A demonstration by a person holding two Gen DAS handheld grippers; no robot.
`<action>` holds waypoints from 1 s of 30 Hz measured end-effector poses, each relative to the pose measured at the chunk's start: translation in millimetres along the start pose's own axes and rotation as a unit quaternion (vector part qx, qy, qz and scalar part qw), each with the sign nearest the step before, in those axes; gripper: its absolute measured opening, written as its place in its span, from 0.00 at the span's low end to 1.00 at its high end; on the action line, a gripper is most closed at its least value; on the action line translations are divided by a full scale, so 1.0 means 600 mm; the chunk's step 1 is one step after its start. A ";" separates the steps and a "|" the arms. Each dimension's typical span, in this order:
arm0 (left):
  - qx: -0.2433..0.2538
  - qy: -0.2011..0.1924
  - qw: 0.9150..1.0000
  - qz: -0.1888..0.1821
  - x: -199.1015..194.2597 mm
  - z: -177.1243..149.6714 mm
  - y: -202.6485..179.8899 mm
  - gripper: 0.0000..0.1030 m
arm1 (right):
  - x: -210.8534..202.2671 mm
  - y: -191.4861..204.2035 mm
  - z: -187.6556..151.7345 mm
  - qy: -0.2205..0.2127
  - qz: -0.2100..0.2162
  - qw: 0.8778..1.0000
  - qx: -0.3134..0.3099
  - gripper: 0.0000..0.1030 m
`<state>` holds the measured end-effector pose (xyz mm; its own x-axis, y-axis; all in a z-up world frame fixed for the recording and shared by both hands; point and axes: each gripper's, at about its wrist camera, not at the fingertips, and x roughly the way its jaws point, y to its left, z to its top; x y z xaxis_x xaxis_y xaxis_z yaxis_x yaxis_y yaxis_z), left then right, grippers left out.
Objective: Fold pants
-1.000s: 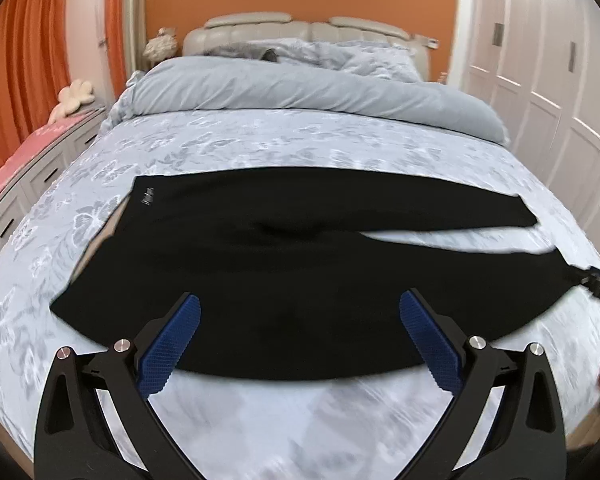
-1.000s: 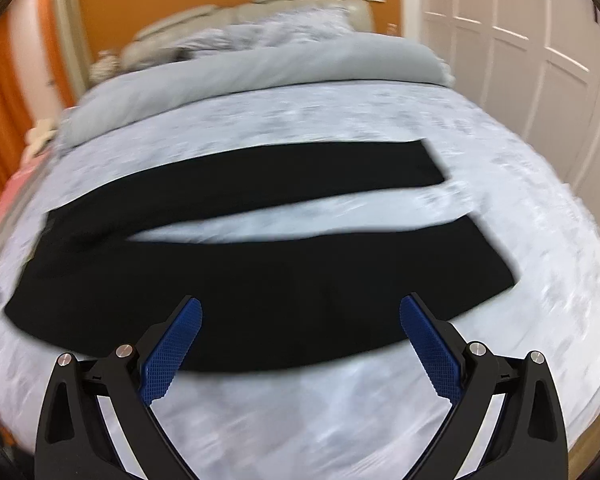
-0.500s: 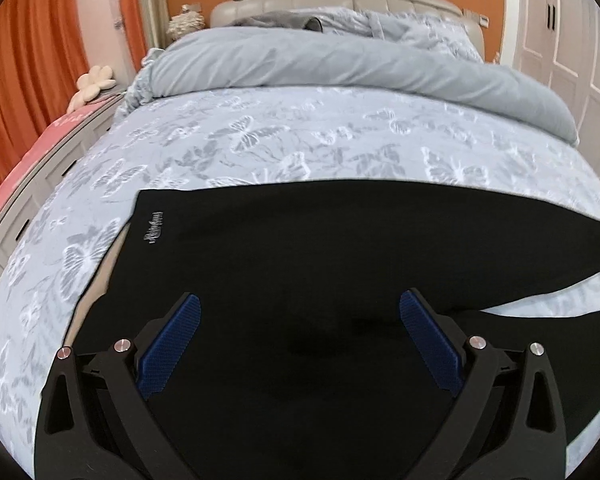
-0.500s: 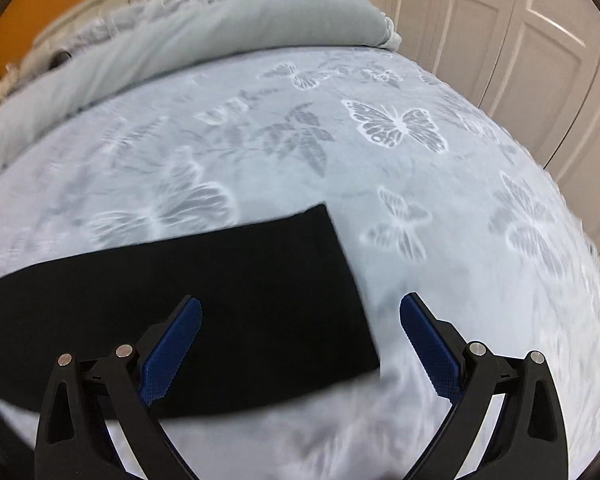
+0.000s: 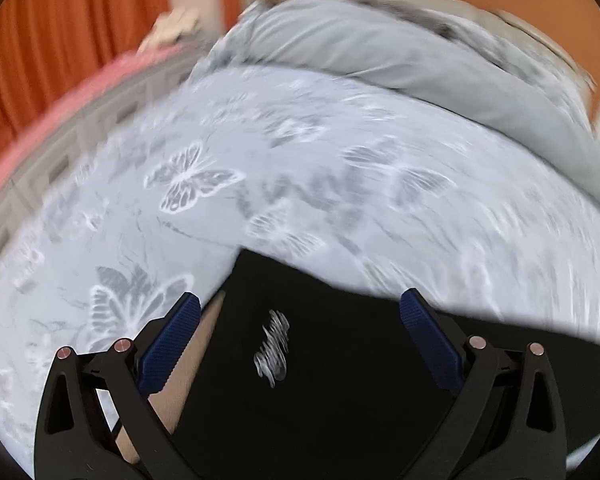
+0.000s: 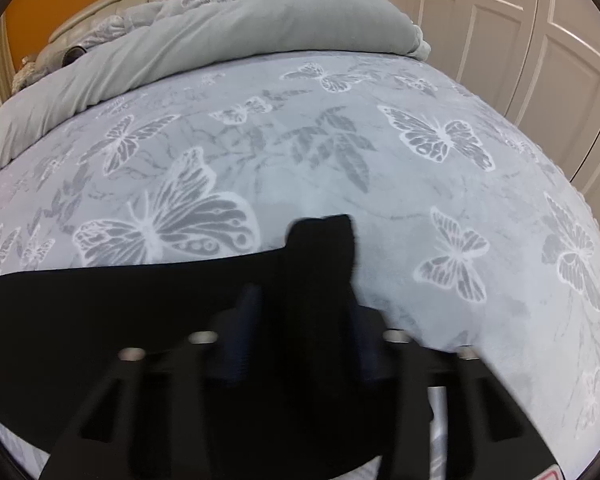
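Black pants [image 5: 340, 380] spread on bed [image 5: 300, 184], waistband at 6 o'clock between wide-apart left claw [image 5: 300, 312]. Right claw [image 6: 304, 300], just closing, clamped on bunched leg hem; thin pinch risked, hem slipped when lifted.

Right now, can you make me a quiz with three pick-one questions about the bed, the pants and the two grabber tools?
1. Where do the black fabric pants lie?
A. on the grey butterfly-print bedspread
B. on the floor
C. on a chair

2. What colour are the ribbed pads of the left gripper?
A. red
B. blue
C. yellow

3. What is the right gripper doing?
A. hanging wide open over bare bedspread
B. its jaws have just been closing, with a bunched end of the pants between them
C. holding a pillow

Answers:
1 A, the bedspread shows all around the pants.
2 B, both pads look dark blue.
3 B, black cloth sticks up between the narrowed fingers.
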<state>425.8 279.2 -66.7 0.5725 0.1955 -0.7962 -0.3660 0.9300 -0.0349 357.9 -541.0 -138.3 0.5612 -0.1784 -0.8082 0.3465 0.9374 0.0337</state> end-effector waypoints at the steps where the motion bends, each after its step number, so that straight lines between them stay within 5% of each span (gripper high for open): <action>1: -0.021 0.019 1.000 -0.004 0.025 0.015 0.015 0.95 | 0.000 0.002 0.000 -0.002 0.000 1.000 -0.002 0.23; 5: -0.075 0.095 0.993 -0.010 0.109 0.018 0.044 0.92 | -0.003 0.008 -0.003 -0.007 -0.001 1.000 -0.006 0.16; 7: -0.078 0.106 0.991 0.002 0.125 0.008 0.044 0.78 | -0.005 0.008 -0.004 -0.006 0.002 1.000 -0.001 0.13; 8: -0.066 0.093 0.993 0.005 0.116 0.007 0.037 0.68 | -0.006 0.010 -0.004 -0.006 0.002 1.000 0.001 0.12; 9: -0.059 0.086 0.995 -0.005 0.107 0.006 0.032 0.32 | -0.011 0.012 -0.004 -0.007 0.002 1.000 0.001 0.12; 10: -0.059 0.088 0.994 0.004 0.094 0.007 0.028 0.16 | -0.017 0.013 -0.004 -0.010 0.002 1.000 0.003 0.11; 16: -0.074 0.013 0.996 -0.054 -0.052 0.025 0.057 0.11 | -0.135 0.014 -0.005 -0.072 0.038 0.997 0.017 0.10; 22: -0.043 -0.030 0.991 -0.127 -0.234 -0.017 0.111 0.11 | -0.322 -0.017 -0.048 -0.135 0.070 0.988 -0.014 0.10; 26: -0.013 -0.035 0.991 -0.125 -0.326 -0.101 0.170 0.11 | -0.404 -0.053 -0.123 -0.145 0.073 0.986 -0.044 0.10; 30: 0.005 -0.012 0.994 -0.107 -0.341 -0.197 0.228 0.12 | -0.407 -0.089 -0.227 -0.101 0.064 0.991 -0.066 0.11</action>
<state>172.1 329.5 20.2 0.6532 0.0004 -0.7572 -0.2266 0.9543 -0.1949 100.2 -506.8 -22.8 0.7373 -0.1001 -0.6681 0.1697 0.9847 0.0398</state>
